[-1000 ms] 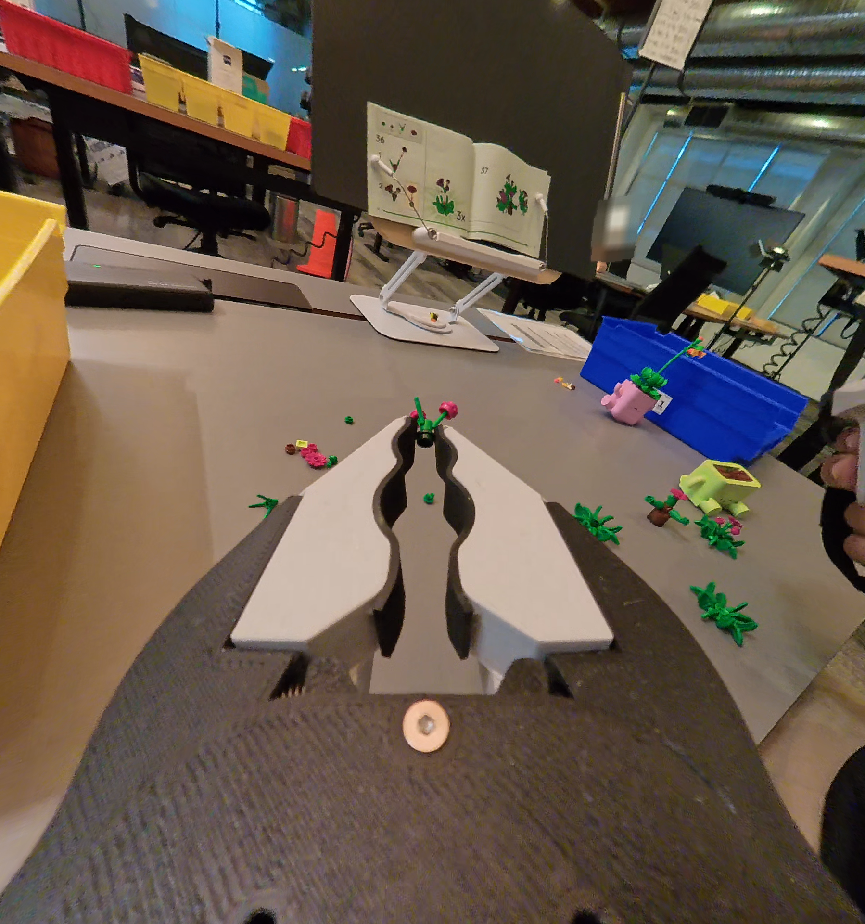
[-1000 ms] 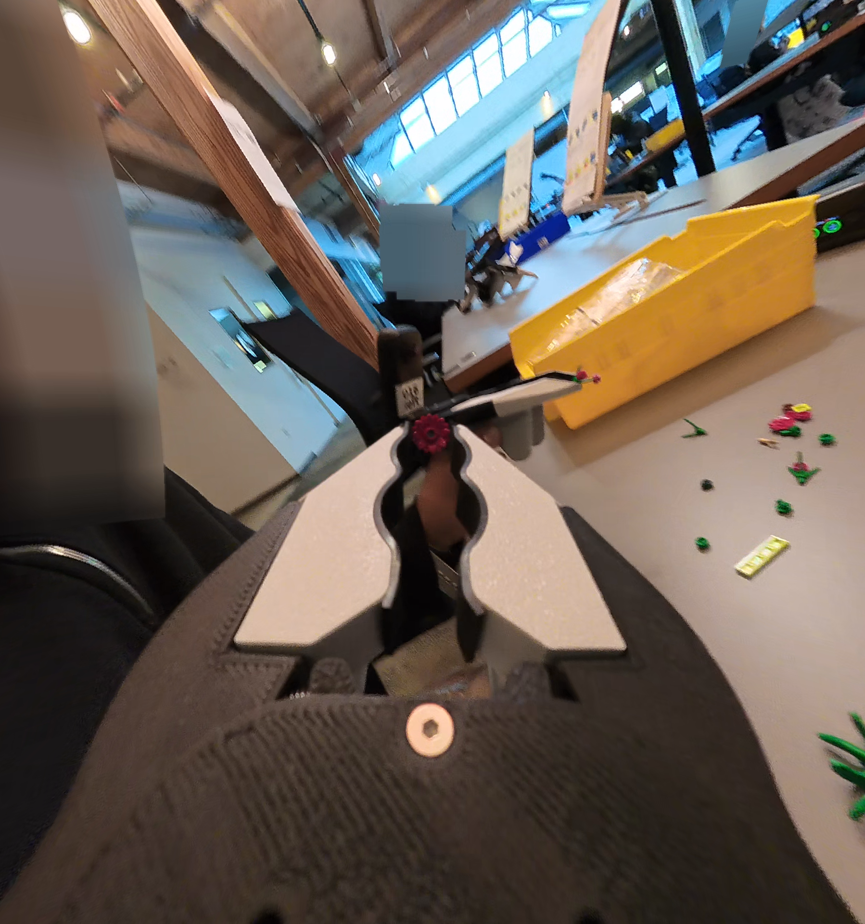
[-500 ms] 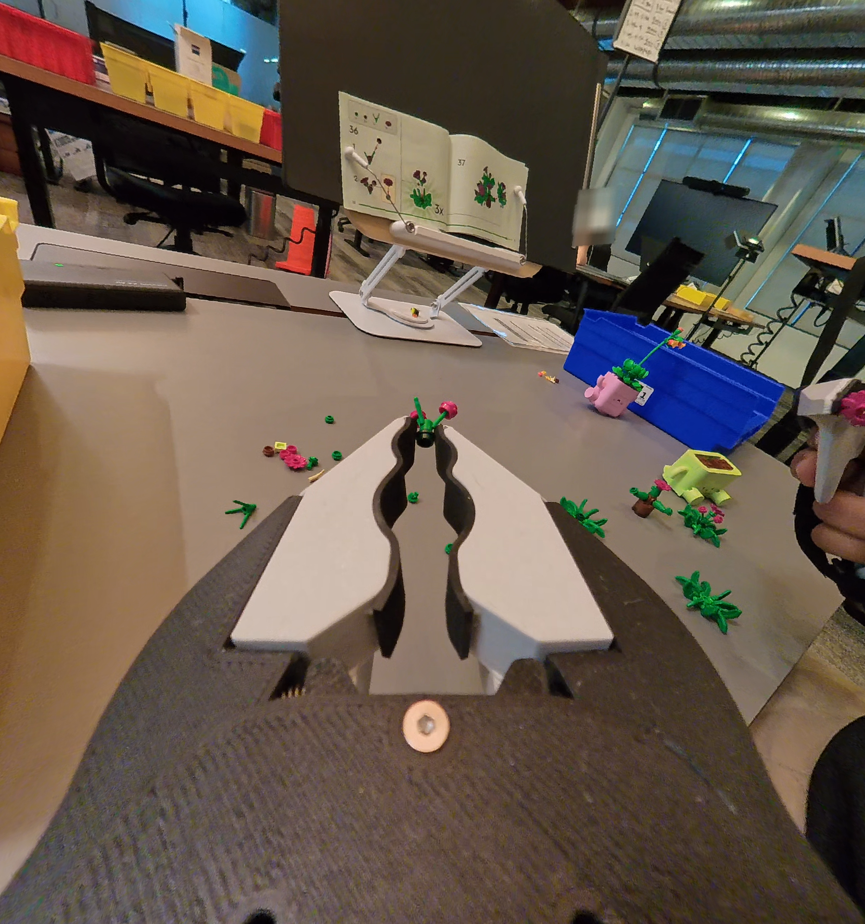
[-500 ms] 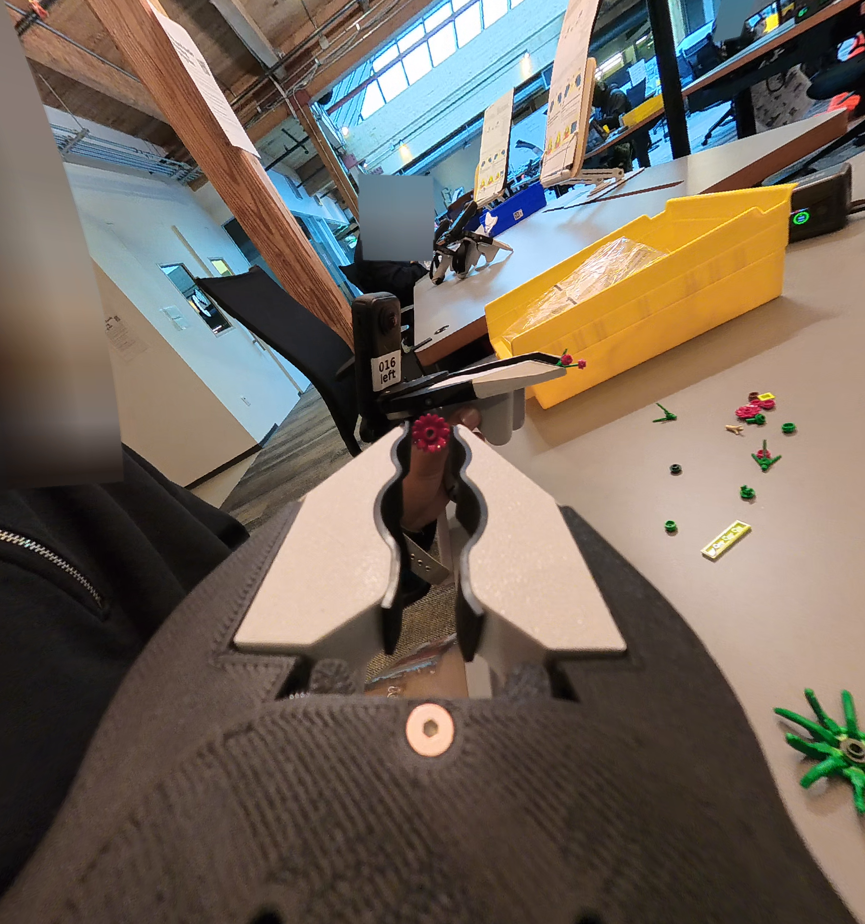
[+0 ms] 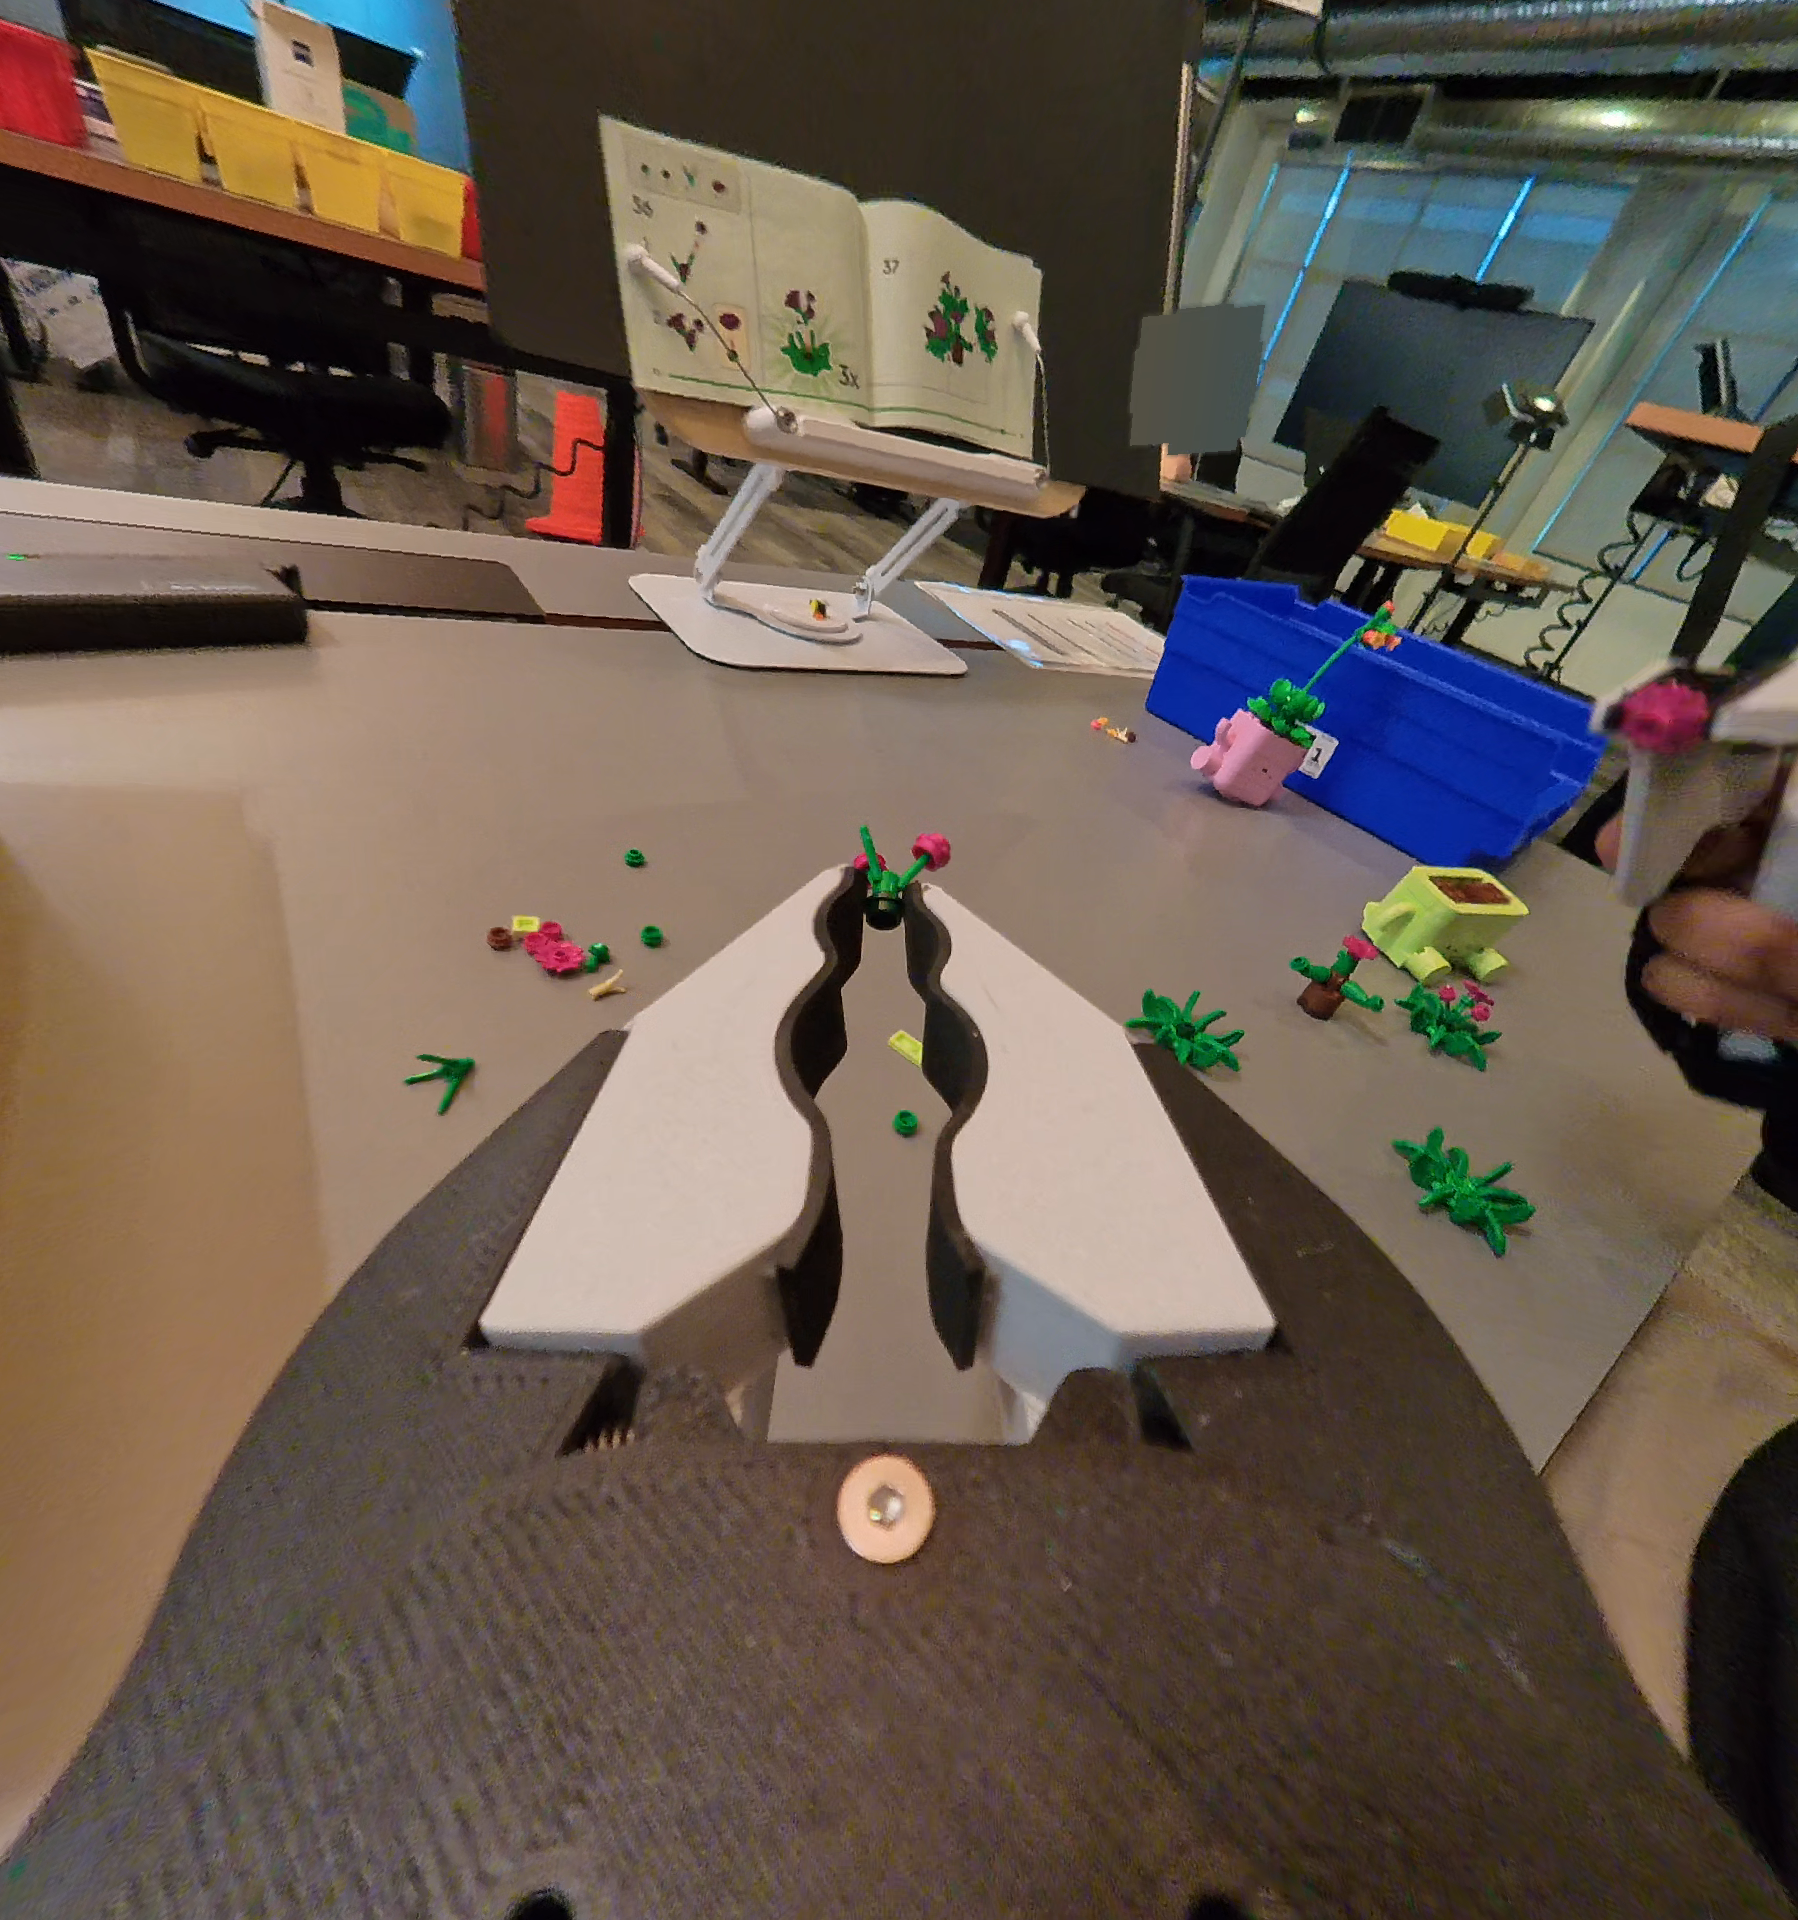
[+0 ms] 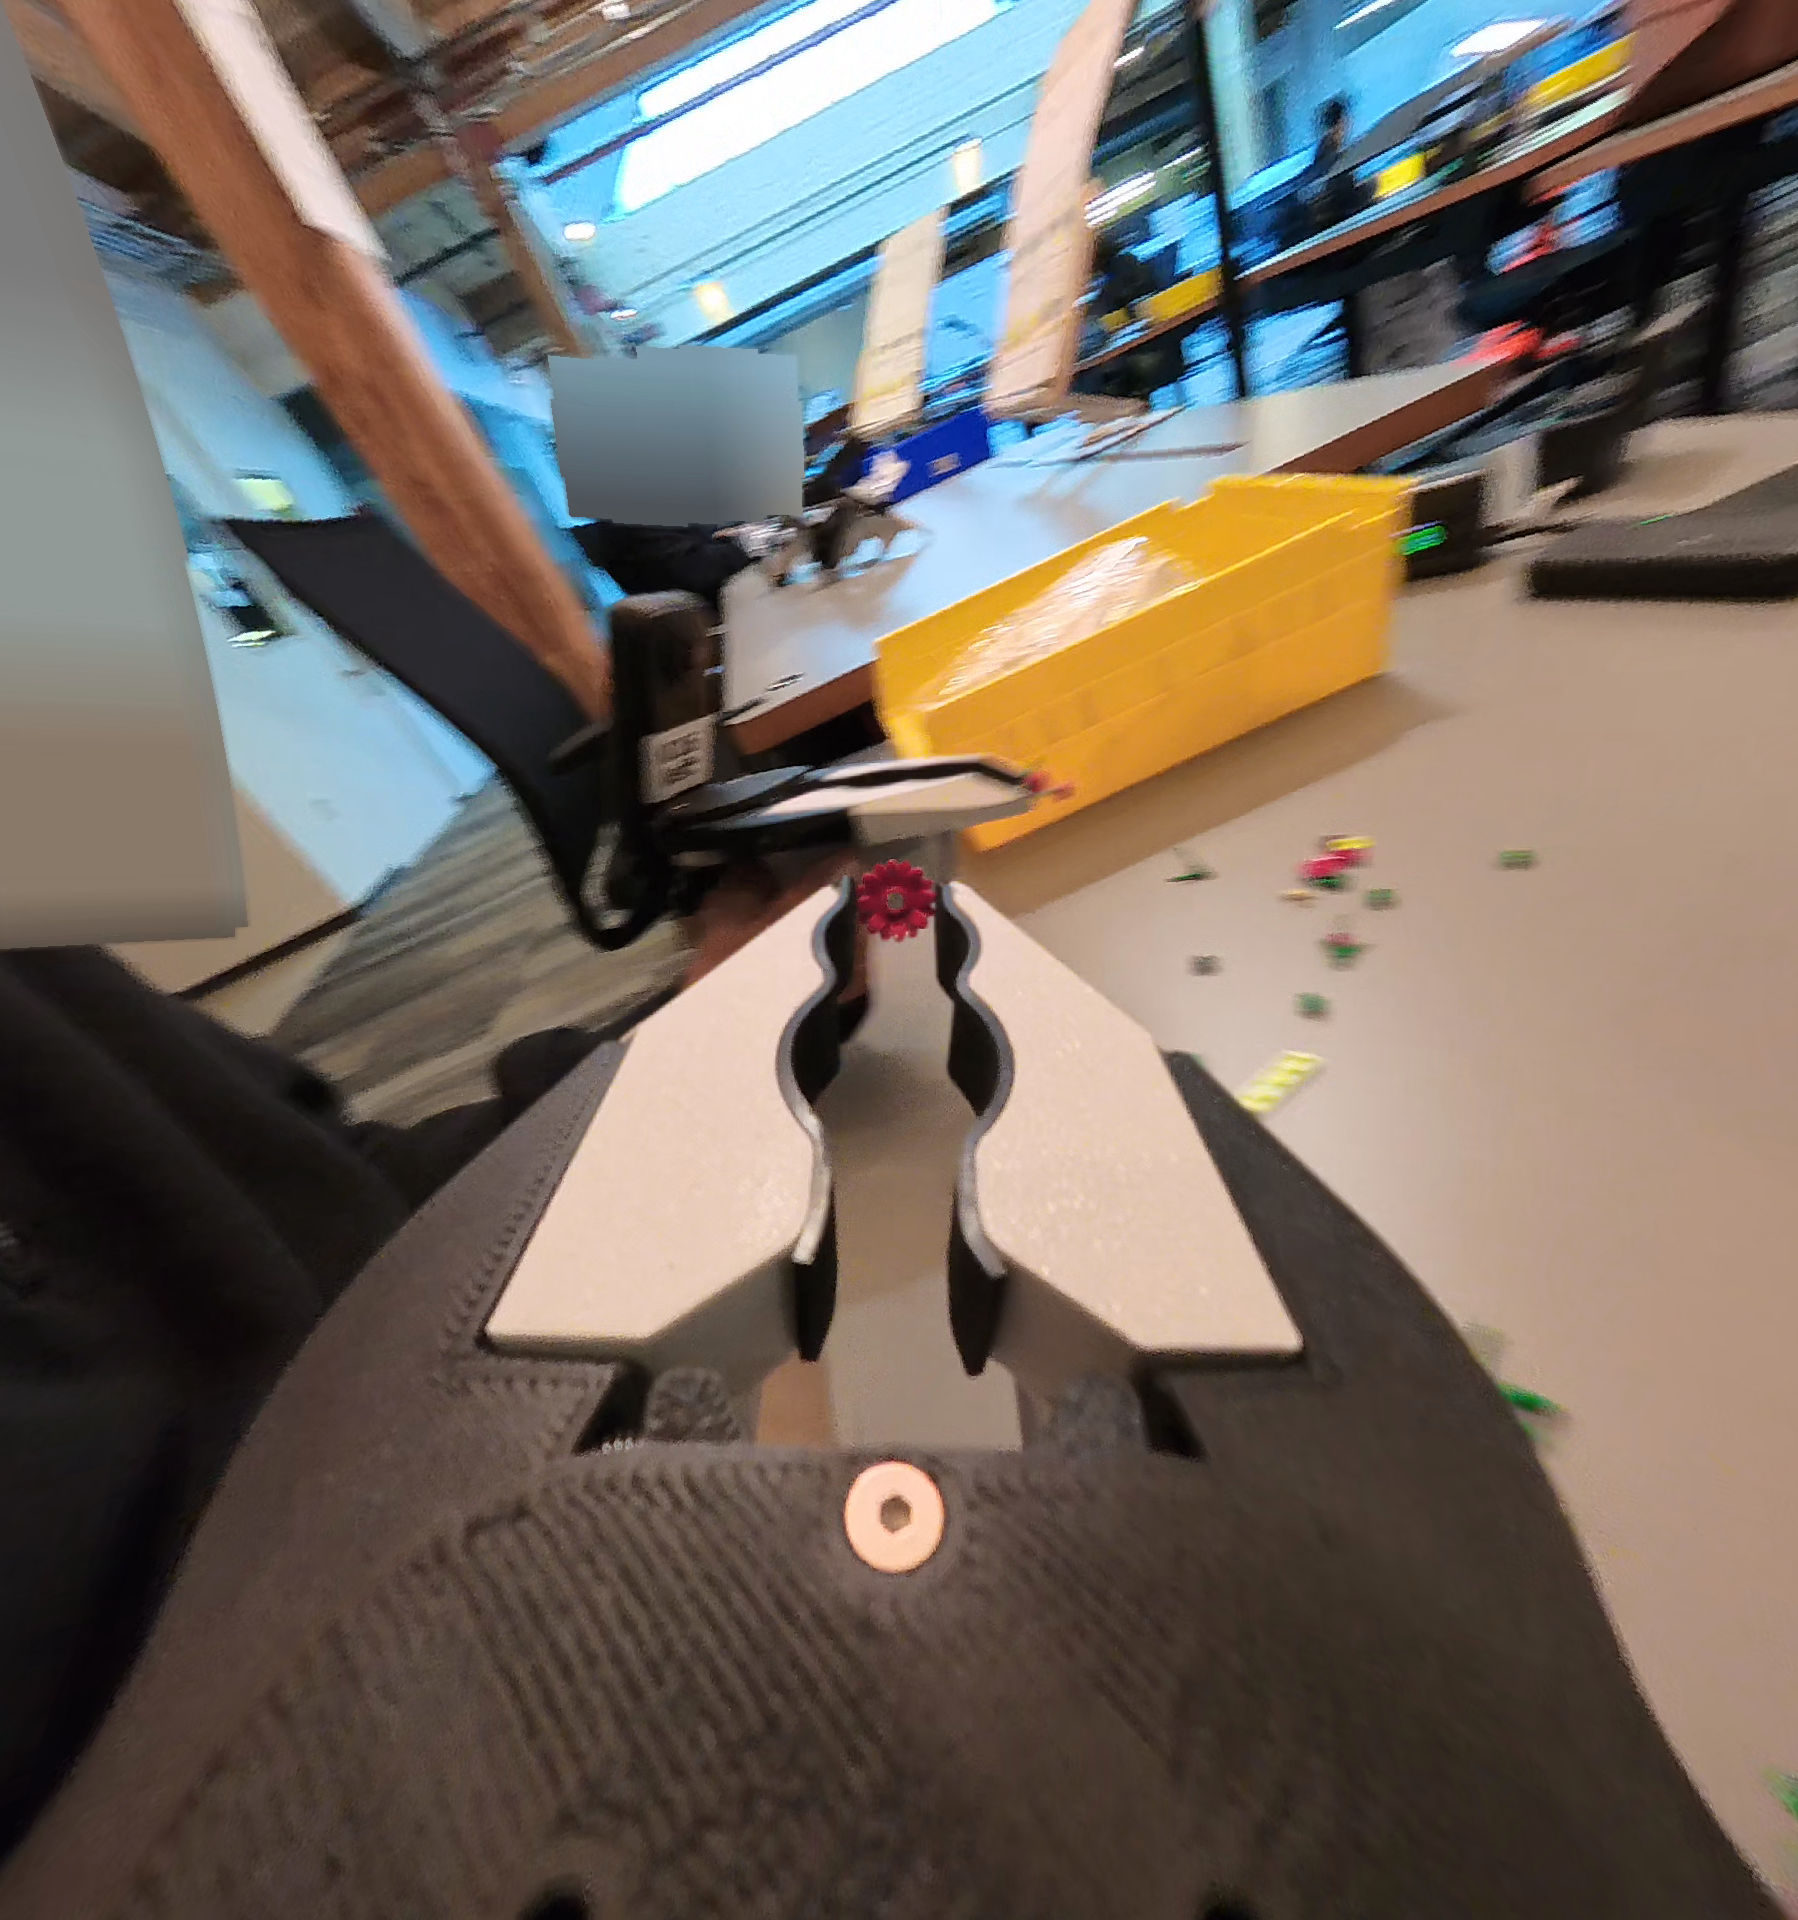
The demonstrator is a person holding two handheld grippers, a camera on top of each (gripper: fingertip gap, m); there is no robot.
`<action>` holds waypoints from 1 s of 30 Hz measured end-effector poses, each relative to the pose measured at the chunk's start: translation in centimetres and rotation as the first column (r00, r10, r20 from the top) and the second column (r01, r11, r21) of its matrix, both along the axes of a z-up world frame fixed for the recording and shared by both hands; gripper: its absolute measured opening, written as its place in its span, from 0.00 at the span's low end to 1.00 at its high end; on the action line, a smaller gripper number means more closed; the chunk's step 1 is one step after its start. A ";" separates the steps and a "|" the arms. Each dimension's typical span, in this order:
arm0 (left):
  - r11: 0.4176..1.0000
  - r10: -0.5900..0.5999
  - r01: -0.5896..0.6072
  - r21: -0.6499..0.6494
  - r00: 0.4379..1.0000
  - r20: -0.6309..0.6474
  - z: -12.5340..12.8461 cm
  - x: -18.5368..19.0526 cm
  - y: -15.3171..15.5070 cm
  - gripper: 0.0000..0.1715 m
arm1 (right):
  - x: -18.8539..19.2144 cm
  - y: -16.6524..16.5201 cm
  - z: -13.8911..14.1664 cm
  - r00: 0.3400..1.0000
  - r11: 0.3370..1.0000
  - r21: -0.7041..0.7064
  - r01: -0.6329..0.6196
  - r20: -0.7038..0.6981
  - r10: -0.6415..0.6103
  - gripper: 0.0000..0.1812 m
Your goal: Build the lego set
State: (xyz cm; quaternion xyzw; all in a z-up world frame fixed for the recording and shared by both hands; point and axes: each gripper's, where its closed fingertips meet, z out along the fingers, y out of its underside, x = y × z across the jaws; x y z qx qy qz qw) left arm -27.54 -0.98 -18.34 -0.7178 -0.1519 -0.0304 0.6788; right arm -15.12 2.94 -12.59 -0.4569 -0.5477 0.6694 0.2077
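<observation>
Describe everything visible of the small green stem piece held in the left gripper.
The green stem piece is pinched at the very tips of the left gripper, whose jaws are shut on its dark round base. It looks like glossy plastic. Thin green stalks fan upward from the base; two carry small magenta blossoms. It stands roughly upright, held above the grey table, touching only the fingertips.

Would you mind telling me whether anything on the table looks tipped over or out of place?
Yes: the lime-green pot lies tipped on its side near the table's right edge, soil face turned sideways, and the pink pot leans askew against the blue bin. Small loose pieces lie scattered over the table.
</observation>
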 end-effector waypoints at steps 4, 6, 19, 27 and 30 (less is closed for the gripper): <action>0.996 -0.066 0.065 -0.059 0.998 -0.013 -1.0 1.8 2.0 0.03 | 1.5 6.4 1.3 0.979 0.976 0.080 0.203 -0.051 -0.199 0.07; 0.991 -0.096 0.092 -0.093 0.995 -0.034 -1.4 2.6 3.3 0.03 | 2.7 10.1 1.6 0.949 0.936 0.155 0.315 -0.084 -0.305 0.07; 0.962 -0.264 0.265 -0.070 0.964 0.028 -0.3 5.5 13.9 0.03 | 9.9 25.0 -2.5 0.758 0.654 0.383 0.652 -0.325 -0.565 0.07; 0.946 -0.313 0.315 -0.081 0.949 0.043 -2.1 6.4 13.6 0.03 | 11.1 26.7 -2.3 0.708 0.669 0.247 0.701 -0.356 -0.610 0.07; 0.949 -0.310 0.312 -0.038 0.949 0.052 -1.3 6.1 13.0 0.03 | 11.0 27.3 -2.6 0.708 0.687 0.196 0.699 -0.327 -0.627 0.07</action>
